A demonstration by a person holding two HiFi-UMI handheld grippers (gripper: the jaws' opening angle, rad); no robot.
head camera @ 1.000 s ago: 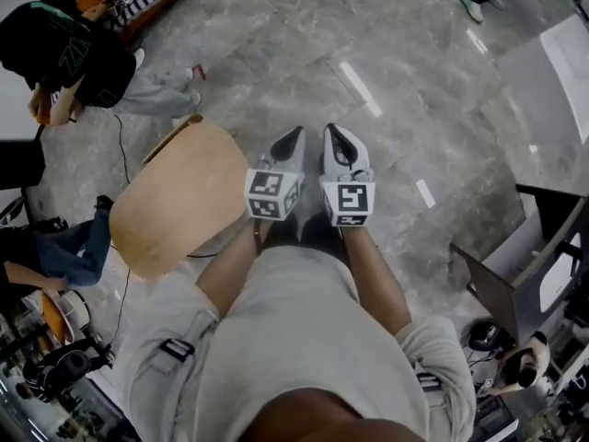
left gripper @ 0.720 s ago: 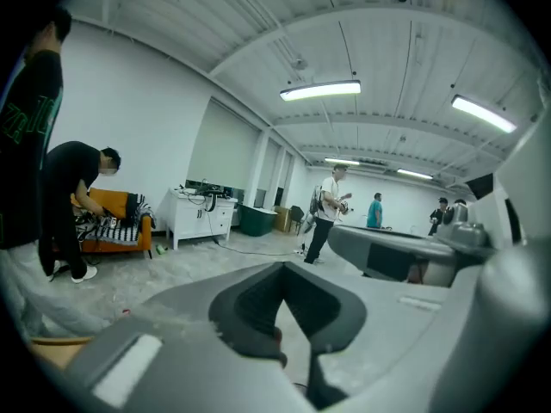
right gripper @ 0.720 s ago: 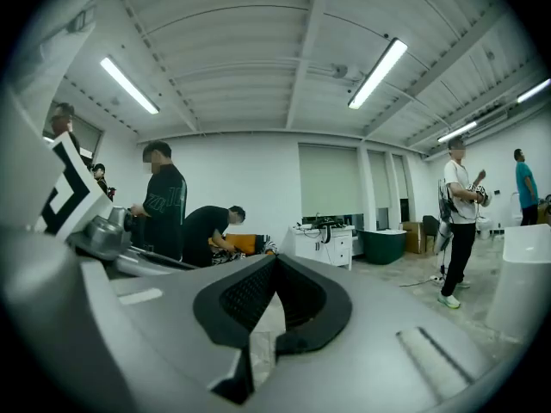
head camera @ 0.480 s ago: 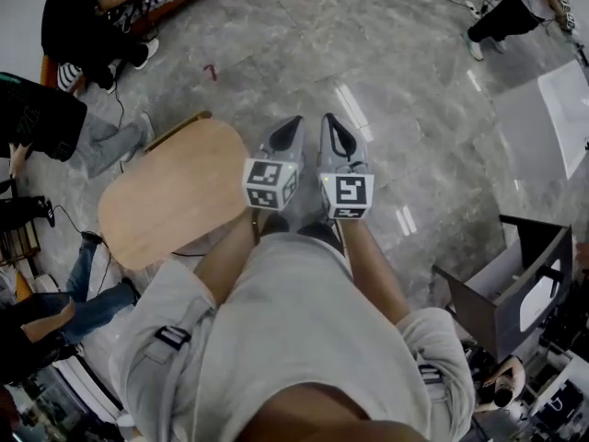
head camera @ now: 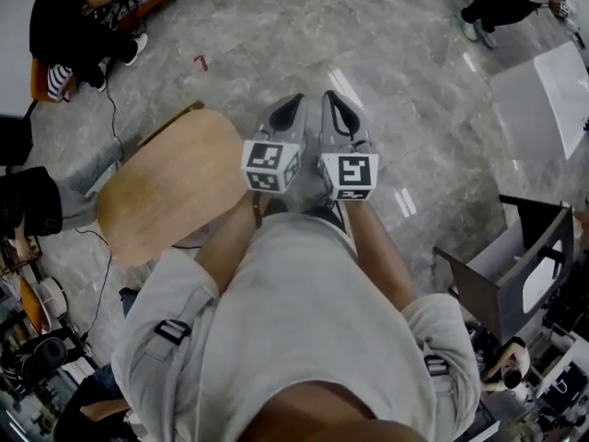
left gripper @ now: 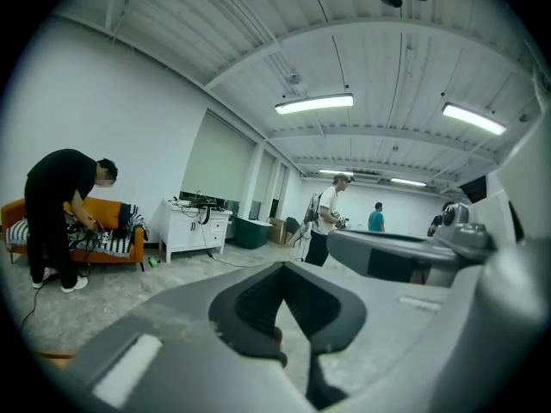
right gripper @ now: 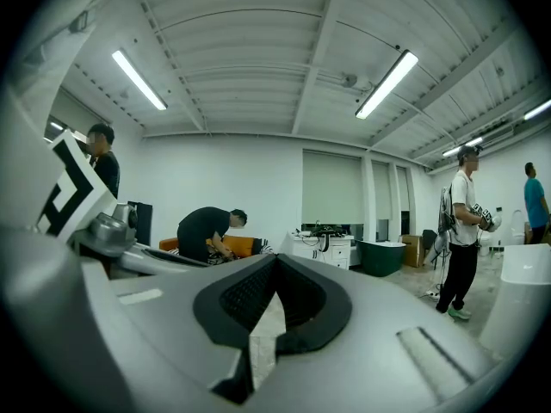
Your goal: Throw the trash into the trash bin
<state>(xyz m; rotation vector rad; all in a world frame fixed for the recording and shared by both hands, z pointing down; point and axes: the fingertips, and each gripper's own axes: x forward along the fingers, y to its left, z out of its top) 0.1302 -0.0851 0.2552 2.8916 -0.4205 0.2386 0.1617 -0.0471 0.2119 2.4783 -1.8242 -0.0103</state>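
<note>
No trash and no bin that I can name shows in any view. My left gripper [head camera: 293,102] and right gripper [head camera: 331,99] are held side by side in front of my torso, pointing out over the grey marble floor [head camera: 396,53]. Both are shut with nothing between the jaws. In the left gripper view the left gripper [left gripper: 282,265] has its tips meeting, and the room lies beyond them. The right gripper [right gripper: 275,258] is likewise closed and bare in its own view. Each carries its marker cube.
A round wooden chair seat [head camera: 166,196] stands close at my left. An open dark box [head camera: 515,274] sits at the right, a white table [head camera: 552,90] beyond it. A person bends over an orange sofa [left gripper: 60,213]; another stands near a dark green tub [left gripper: 252,232].
Both grippers have come up a little, still side by side and shut. The view has swung, so the chair and the box sit differently; the people at the left have shifted.
</note>
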